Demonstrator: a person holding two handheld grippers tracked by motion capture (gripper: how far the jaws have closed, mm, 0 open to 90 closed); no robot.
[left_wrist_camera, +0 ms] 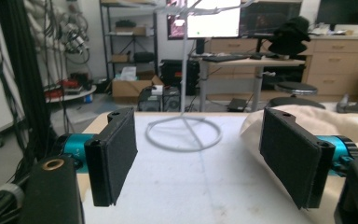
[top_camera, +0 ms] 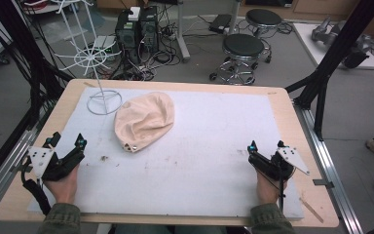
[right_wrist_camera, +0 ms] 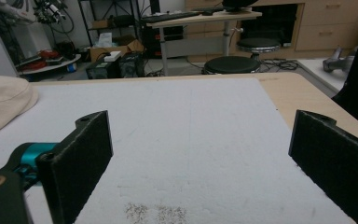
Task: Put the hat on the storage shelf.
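Beige and soft, the cap (top_camera: 144,121) lies crumpled on the white mat (top_camera: 209,161), just beside the wire stand (top_camera: 99,73) at about 11 o'clock on the table. The left gripper (top_camera: 67,141) waits at 8 o'clock with its jaws wide open and nothing in them, so I think it should slide up toward 1 o'clock and pinch the cap's near edge gently. The right gripper (top_camera: 266,145) at 4 o'clock is wide open and empty too.
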